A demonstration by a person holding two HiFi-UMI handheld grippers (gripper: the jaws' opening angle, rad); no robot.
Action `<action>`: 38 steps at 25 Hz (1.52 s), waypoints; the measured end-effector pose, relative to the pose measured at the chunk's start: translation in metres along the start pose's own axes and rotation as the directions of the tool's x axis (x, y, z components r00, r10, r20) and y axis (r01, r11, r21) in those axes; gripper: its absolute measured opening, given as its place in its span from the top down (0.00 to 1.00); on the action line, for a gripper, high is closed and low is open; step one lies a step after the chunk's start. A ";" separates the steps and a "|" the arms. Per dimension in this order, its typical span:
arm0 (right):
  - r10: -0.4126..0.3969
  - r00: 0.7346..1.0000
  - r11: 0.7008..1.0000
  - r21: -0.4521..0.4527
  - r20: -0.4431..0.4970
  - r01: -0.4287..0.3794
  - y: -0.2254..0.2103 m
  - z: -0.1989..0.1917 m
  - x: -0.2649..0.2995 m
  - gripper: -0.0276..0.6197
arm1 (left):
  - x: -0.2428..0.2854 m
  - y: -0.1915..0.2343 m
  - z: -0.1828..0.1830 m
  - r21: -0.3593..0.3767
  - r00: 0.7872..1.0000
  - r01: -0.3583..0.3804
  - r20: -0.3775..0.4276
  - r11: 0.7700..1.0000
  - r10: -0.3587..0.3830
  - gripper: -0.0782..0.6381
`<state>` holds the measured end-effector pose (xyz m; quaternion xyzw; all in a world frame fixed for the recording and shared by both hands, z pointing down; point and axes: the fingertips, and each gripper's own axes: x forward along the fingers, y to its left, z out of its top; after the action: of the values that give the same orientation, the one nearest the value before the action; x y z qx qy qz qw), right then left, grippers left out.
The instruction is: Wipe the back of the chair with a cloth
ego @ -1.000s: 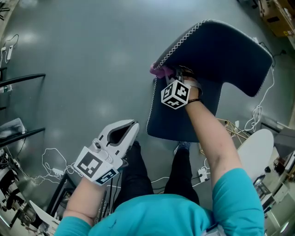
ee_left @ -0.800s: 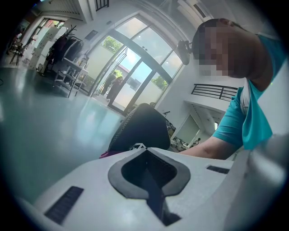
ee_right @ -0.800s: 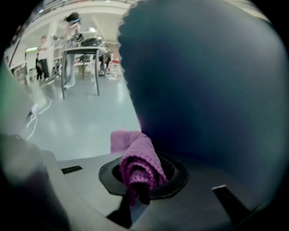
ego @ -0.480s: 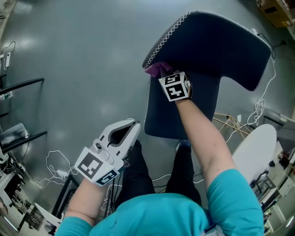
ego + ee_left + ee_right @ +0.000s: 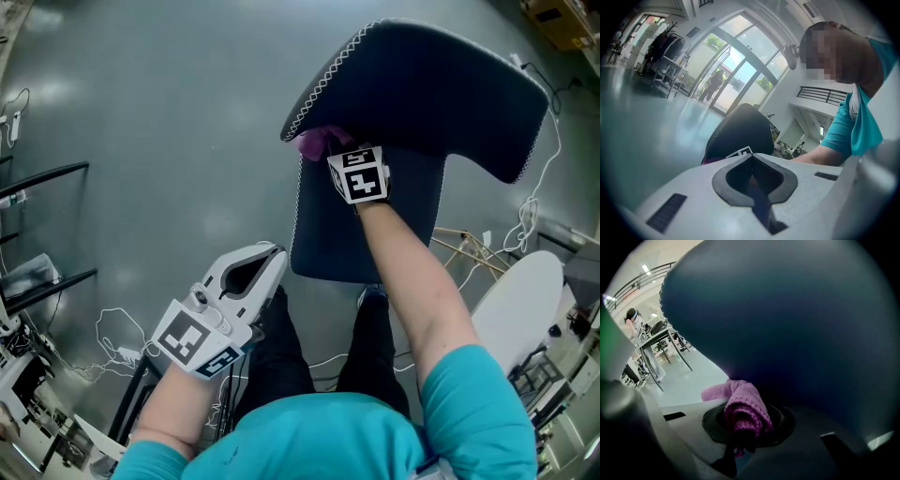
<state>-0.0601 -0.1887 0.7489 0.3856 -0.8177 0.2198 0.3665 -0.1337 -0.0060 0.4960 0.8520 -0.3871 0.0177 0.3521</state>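
**A:** Where is the cloth?

**B:** The purple cloth point(image 5: 743, 404) is bunched between the jaws of the right gripper point(image 5: 336, 152), which are clamped on a fold of it. It is pressed against the dark blue chair point(image 5: 422, 84), right at the white-stitched edge where the upper pad meets the lower panel.

**A:** Any markings I can read?

**B:** The marker cube point(image 5: 361, 175) on the right gripper shows black-and-white square patterns, and the left one carries the same kind.

**A:** And the left gripper?

**B:** The left gripper point(image 5: 251, 270) is well apart from the chair, on the person's side of it, above the grey floor point(image 5: 141, 141). Its jaws are together with nothing between them.
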 end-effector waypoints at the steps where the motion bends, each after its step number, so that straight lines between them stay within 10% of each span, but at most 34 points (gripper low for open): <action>1: 0.000 1.000 1.000 0.004 0.001 0.000 -0.001 -0.001 -0.001 0.88 | 0.001 -0.001 0.000 0.001 1.000 0.002 -0.001 1.000 -0.002 0.88; 38: -0.081 0.996 0.990 0.115 -0.031 0.084 -0.090 -0.049 -0.044 0.87 | 0.048 -0.035 -0.002 0.043 0.998 0.054 -0.043 0.998 -0.052 0.88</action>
<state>0.0510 -0.1911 0.7527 0.4369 -0.7819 0.2568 0.3631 -0.0758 -0.0201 0.4915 0.8690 -0.3563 0.0345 0.3417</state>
